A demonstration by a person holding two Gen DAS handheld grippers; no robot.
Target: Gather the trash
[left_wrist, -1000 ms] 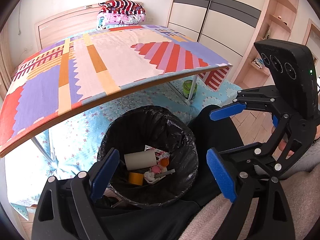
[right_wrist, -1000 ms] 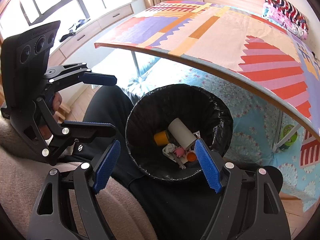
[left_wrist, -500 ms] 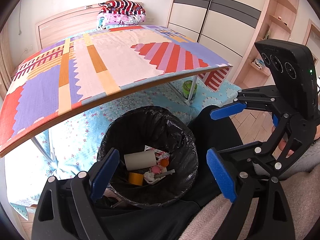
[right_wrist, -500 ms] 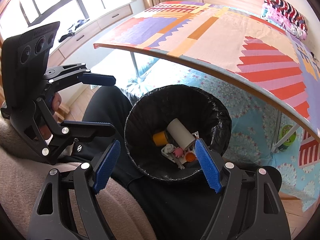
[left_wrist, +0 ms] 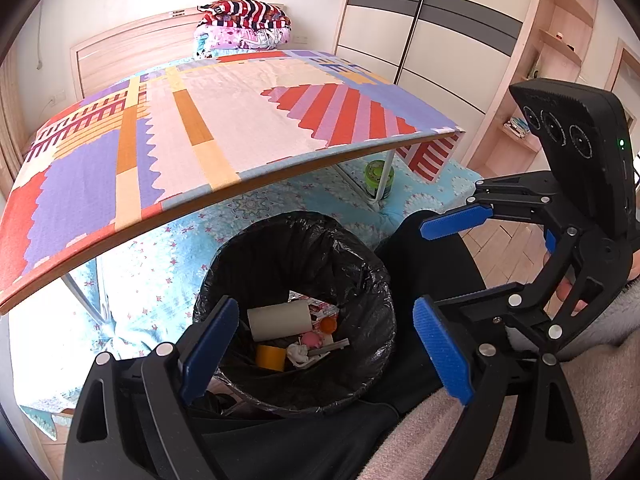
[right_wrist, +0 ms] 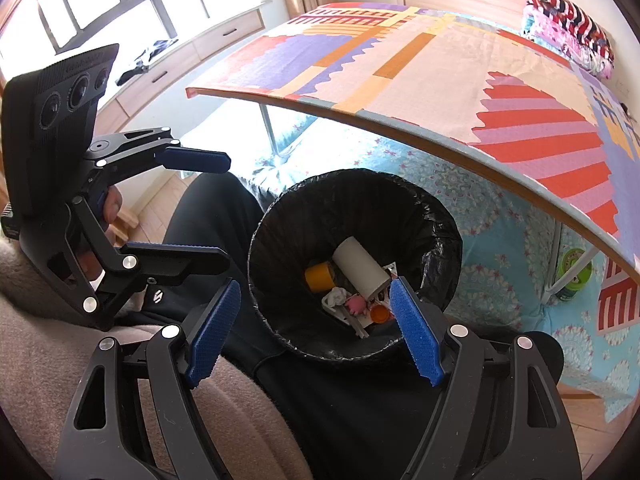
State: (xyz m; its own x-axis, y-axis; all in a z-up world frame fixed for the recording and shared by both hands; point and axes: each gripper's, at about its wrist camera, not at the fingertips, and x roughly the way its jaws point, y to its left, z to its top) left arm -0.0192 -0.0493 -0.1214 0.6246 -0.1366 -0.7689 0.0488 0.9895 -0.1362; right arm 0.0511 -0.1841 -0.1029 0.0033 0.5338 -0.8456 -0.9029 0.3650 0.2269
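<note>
1. Hovering over the round bin lined with a black plastic bag (left_wrist: 296,312), the left gripper (left_wrist: 324,344) and the right gripper (right_wrist: 316,332) both point steeply down into it; the bin stands between the seated person's dark-trousered legs.
2. Both pairs of blue-padded jaws stand wide apart with nothing between them.
3. Collected trash lies at the bottom of the bin: a white cardboard tube (left_wrist: 279,321), a yellow tape roll (left_wrist: 271,357), a crumpled white tissue (left_wrist: 297,354), a pink scrap (left_wrist: 313,339), a small orange cap (left_wrist: 329,324) and a printed wrapper (left_wrist: 316,307).
4. Nothing has changed over the last second: neither gripper has shifted and the trash lies as before.
5. The patchwork-patterned tabletop (left_wrist: 224,120) shows no remaining litter, so collection appears finished.
6. A green jar (left_wrist: 378,180) stands by the table leg on the blue floral sheet (left_wrist: 160,276).
</note>
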